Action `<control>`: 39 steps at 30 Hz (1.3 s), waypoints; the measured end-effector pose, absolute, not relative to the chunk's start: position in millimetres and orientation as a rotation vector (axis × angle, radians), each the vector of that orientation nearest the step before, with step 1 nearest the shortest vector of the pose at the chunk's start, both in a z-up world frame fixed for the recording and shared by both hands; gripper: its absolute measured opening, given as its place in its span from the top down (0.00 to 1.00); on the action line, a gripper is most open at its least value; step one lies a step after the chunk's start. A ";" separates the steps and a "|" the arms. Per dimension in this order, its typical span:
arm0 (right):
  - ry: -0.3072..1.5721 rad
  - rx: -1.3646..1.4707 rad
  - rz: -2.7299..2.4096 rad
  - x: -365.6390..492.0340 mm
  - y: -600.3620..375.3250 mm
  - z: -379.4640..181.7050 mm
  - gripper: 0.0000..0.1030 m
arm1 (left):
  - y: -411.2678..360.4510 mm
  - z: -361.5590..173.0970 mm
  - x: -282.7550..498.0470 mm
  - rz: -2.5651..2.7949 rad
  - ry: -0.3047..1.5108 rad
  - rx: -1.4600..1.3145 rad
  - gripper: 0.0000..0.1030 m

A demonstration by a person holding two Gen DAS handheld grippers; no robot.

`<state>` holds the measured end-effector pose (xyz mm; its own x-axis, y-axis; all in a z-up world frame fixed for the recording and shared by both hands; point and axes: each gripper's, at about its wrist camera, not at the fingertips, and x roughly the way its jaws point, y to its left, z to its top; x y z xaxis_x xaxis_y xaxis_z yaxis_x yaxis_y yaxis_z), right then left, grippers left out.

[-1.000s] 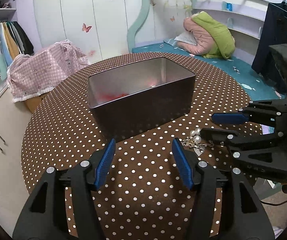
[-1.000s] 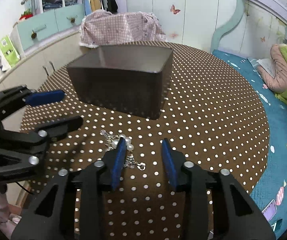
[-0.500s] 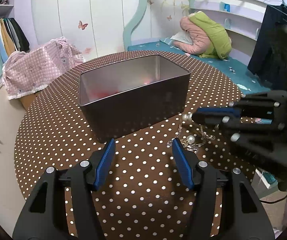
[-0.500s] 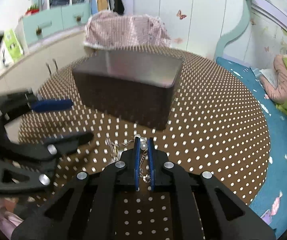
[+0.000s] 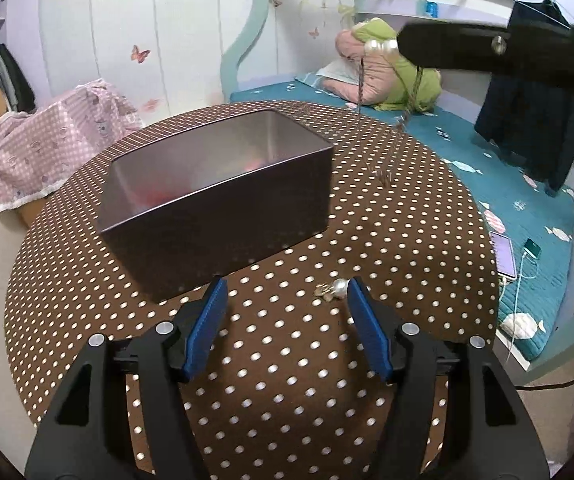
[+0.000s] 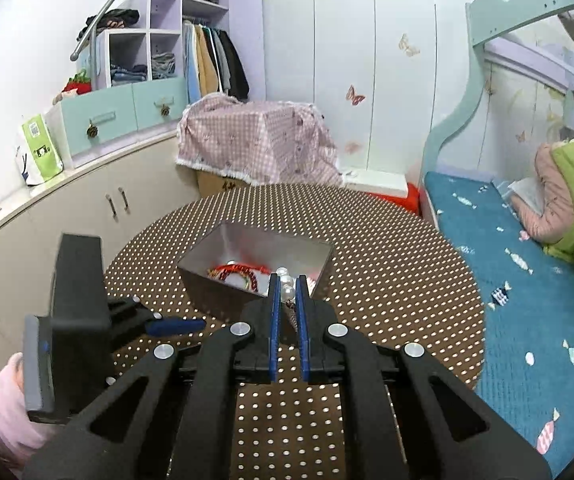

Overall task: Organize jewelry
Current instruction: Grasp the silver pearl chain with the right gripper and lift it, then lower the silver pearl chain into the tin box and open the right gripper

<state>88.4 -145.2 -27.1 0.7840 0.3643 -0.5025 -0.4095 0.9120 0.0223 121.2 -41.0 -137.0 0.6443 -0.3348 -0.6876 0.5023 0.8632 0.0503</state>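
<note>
An open metal box [image 5: 215, 200] stands mid-table, with red jewelry [image 6: 239, 274] lying inside it. My right gripper [image 6: 287, 292] is shut on a pearl chain [image 6: 287, 286] and hangs above the box's near rim [image 6: 259, 234]. In the left wrist view the right gripper [image 5: 399, 46] sits high at upper right. The pearl chain [image 5: 361, 76] dangles from it over the table. My left gripper [image 5: 285, 320] is low over the tablecloth, jaws opening, nothing between them. A small pearl piece [image 5: 337, 290] lies on the cloth by its right finger.
The round table [image 5: 287, 380] has a brown polka-dot cloth. A bed with a teal cover [image 6: 527, 280] and phones [image 5: 503, 256] lies to the right. A pink checked cloth [image 6: 255, 140] and cabinets [image 6: 87, 208] stand behind and to the left. A pink sleeve [image 6: 3, 392] shows at lower left.
My right gripper shut on the pearl chain on the table and lifted it up high. One pearl piece stayed on the cloth. The left gripper shifted slightly toward that spot.
</note>
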 end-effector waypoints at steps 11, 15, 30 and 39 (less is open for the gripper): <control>0.567 -0.073 0.391 86.8 -155.4 -42.2 0.94 | -55.4 -146.2 137.6 -0.513 0.781 0.275 0.95; 0.569 -0.069 0.392 89.2 -155.7 -42.1 0.94 | -47.6 -142.8 139.0 -0.503 0.778 0.255 0.95; 0.522 -0.088 0.435 104.3 -140.7 -15.1 0.94 | -14.6 -77.4 133.1 -0.426 0.620 0.189 0.95; 0.472 -0.127 0.467 128.5 -120.2 10.3 0.94 | 0.0 -40.9 151.2 -0.387 0.566 0.159 0.95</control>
